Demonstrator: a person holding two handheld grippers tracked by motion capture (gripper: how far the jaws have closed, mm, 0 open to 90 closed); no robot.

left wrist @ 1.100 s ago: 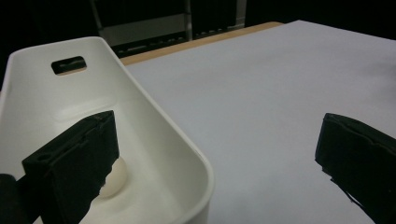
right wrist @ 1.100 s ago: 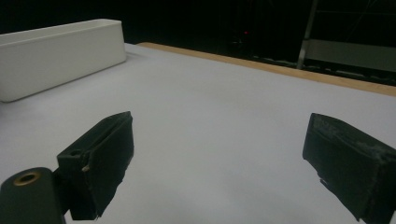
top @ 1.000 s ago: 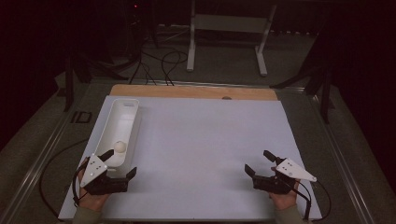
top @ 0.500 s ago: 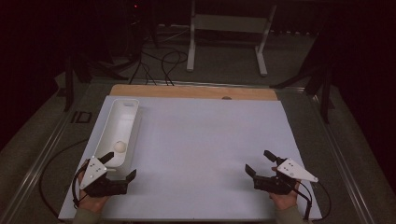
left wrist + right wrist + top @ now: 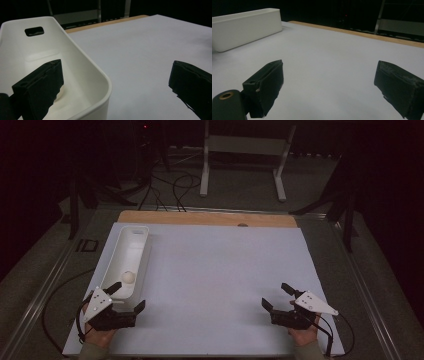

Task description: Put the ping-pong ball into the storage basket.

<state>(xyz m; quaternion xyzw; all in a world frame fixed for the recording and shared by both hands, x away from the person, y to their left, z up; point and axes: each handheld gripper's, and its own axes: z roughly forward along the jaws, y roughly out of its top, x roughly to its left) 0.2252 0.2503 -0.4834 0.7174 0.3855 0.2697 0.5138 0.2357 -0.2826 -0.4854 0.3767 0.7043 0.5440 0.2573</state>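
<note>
The left gripper (image 5: 128, 296) sat at the near left corner of the white table sheet (image 5: 220, 270), its jaws spread wide and holding nothing. One jaw reached over the near end of the long white bin (image 5: 126, 257), while the other stayed outside the bin's wall, above the sheet. In the left gripper view, the bin's rounded near corner (image 5: 100, 82) lay between the two jaws. A small pale ball (image 5: 128, 277) rested inside the bin near that end, just beyond the jaw tip; from the gripper's own camera it was mostly hidden behind the left jaw, with only a pale sliver (image 5: 60, 93) showing, and whether jaw and ball touched could not be told.

The right gripper (image 5: 276, 296) rested at the near right of the sheet, well apart from the bin, jaws likewise wide open and empty, with bare sheet between them. In its view the bin (image 5: 244, 25) stood far off to the left
</note>
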